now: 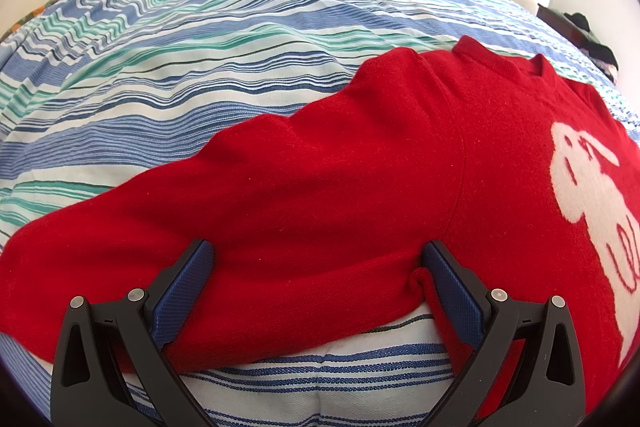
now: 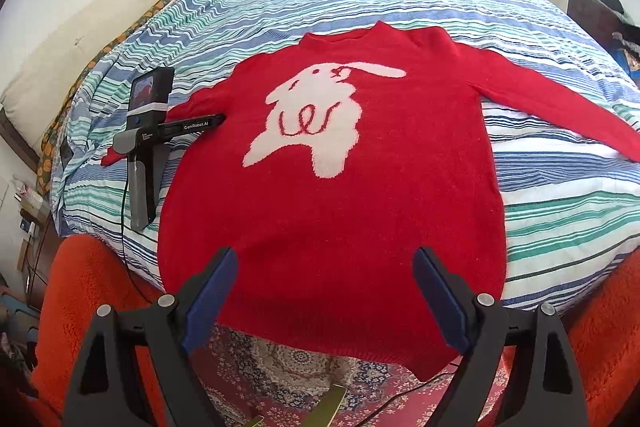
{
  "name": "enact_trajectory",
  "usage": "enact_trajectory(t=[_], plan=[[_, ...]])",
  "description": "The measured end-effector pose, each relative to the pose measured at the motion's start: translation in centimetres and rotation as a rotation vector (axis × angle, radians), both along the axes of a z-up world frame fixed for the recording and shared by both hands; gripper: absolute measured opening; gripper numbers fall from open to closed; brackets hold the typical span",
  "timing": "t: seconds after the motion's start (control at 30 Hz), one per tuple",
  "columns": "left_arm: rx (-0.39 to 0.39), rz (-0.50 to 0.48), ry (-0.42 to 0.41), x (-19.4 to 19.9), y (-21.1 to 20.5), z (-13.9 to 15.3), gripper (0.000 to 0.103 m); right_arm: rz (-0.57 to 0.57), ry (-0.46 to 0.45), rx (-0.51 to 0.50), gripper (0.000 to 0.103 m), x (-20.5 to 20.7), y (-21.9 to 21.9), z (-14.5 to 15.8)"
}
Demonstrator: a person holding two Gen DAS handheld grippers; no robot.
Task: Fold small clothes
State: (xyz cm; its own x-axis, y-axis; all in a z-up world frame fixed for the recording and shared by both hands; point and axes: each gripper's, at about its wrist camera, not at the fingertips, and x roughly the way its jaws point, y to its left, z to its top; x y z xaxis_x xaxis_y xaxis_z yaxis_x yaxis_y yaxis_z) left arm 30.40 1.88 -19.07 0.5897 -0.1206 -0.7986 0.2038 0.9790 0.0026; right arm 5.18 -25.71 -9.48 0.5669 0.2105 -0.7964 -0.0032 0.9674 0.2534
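A red rabbit sweater point(image 2: 332, 195) is lying spread flat on the striped bed point(image 2: 560, 219), the left gripper point(image 1: 318, 255) straddling its sleeve point(image 1: 248, 195) with jaws open, the right gripper point(image 2: 325, 263) hovering open-jawed over its hem.

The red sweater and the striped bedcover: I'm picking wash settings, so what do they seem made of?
Red sweater: likely a wool or acrylic knit, matte and fuzzy, with a ribbed collar and a white rabbit that looks knitted in. Striped bedcover: probably woven cotton, matte, with a fine visible weave and soft wrinkles. Fibre content can't be confirmed.
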Motion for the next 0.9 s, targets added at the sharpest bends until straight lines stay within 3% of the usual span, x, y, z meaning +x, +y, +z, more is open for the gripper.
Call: enact_trajectory(t=[0.2,0.57,0.9], plan=[[0.000,0.000,0.000,0.0,0.0,0.0,0.103,0.017,-0.012,-0.016,0.088,0.1,0.3,0.1],[0.000,0.000,0.000,0.0,0.0,0.0,0.103,0.166,-0.078,-0.155,0.088,-0.2,4.1,1.0],[0.000,0.000,0.000,0.0,0.0,0.0,0.103,0.219,-0.075,-0.200,0.088,-0.2,5.6,0.9]])
